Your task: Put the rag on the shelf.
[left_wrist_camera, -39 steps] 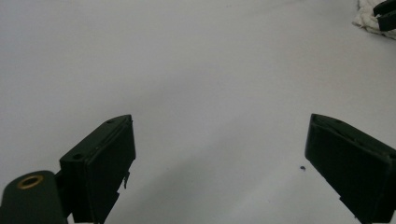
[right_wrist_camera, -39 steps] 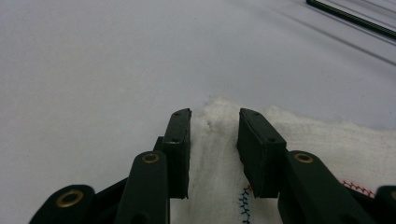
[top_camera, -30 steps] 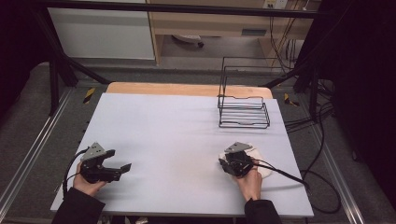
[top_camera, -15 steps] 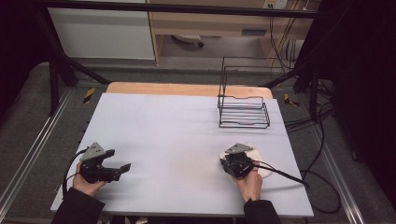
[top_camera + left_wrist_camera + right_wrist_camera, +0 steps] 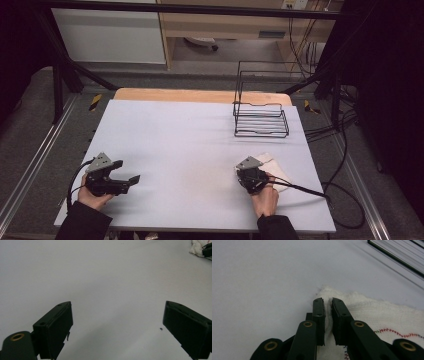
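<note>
Two tools on the desk, one cloth in play. Right tool sits at the near-right part of the desk with its jaws pinched on a fold of the white cloth; in the right gripper view the right tool has a ridge of cloth squeezed between the pads, and the jaws have just been closing onto it. The rest of the cloth spreads flat from the grip toward the right edge of the desk, red zigzag stitching running along its hem. So the cloth lies directly at the right tool and trails away from it to the outside, not toward the centre. Left tool rests at the near-left corner, well apart from the cloth, jaws wide and nothing between them; in the left gripper view the left tool looks across bare desk with the cloth far off at the top right corner. Wire rack stands beyond the cloth, at the far right. My read: the right hand owns the next move, likely lifting or dragging the pinched corner; the left would need a long reach across to help.
</note>
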Available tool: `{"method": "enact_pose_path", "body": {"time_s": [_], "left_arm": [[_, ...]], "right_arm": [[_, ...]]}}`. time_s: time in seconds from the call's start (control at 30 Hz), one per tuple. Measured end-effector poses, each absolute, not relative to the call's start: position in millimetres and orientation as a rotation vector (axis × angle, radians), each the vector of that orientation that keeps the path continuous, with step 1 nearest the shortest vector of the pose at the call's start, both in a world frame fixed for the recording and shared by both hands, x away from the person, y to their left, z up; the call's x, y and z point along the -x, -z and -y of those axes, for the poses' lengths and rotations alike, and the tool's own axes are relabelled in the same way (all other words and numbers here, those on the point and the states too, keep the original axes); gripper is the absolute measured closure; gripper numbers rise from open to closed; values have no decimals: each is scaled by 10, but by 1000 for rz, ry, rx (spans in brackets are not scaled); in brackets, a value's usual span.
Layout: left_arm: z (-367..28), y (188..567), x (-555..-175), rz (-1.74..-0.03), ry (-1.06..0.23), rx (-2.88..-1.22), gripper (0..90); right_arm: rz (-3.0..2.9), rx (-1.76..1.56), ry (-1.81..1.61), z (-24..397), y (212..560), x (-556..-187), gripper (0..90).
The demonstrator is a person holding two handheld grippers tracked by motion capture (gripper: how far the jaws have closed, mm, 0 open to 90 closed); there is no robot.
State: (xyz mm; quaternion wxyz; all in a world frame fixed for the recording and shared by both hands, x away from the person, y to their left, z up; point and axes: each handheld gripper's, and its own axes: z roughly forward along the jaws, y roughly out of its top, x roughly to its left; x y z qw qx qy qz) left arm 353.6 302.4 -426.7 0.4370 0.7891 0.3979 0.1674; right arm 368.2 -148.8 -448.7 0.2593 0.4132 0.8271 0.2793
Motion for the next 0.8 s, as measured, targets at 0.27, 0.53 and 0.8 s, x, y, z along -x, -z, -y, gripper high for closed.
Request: {"method": "enact_pose_path", "body": {"time_s": [0.27,0.53,0.8], "left_arm": [[-3032,4264,-3537,-994,-415,-1952,91],[-3031,4267,-3541,-993,-414,-1960,91],[-3033,4266,-3541,-994,-414,-1960,92]], "right_arm": [[-2241,-1211,-839,1572,4453,-3727,860],[-2287,-1204,-1041,1574,4356,-3686,863],[-2466,-1097,-1146,1447,4419,-3575,857]]}}
